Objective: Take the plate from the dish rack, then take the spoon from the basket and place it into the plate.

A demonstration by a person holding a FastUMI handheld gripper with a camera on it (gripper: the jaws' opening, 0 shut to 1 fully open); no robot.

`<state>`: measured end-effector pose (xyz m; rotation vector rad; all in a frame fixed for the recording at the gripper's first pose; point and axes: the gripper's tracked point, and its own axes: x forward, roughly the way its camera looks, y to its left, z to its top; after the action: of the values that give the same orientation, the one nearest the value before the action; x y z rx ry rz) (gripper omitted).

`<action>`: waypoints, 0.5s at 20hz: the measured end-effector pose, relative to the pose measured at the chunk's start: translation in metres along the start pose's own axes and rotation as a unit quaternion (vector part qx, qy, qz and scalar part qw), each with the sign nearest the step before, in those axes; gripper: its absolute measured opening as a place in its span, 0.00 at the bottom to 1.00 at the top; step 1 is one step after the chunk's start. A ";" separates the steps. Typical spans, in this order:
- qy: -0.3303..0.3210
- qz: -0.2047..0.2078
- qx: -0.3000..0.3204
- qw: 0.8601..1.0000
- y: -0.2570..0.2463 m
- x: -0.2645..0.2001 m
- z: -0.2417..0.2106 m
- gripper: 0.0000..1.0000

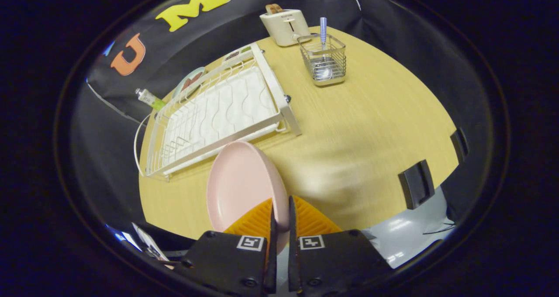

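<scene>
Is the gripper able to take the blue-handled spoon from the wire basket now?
Probably not yet: the gripper is shut on the round pink plate. The spoon stands free in the wire basket, far beyond the fingers.

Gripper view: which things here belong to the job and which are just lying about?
Job: round pink plate clamped in gripper; white wire dish rack; blue-handled metal spoon in wire basket.
Lying about: cream toaster; small bottle.
</scene>
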<state>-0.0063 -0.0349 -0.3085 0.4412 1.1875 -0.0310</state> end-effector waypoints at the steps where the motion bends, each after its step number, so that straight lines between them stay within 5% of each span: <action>1: -0.002 -0.003 -0.004 1.000 -0.002 0.001 0.001 0.18; 6: -0.034 -0.051 -0.067 0.996 -0.019 -0.003 0.014 0.23; 10: -0.053 -0.070 -0.094 0.992 -0.028 -0.014 0.026 0.48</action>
<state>0.0047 -0.0727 -0.2973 0.1877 1.1026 -0.0614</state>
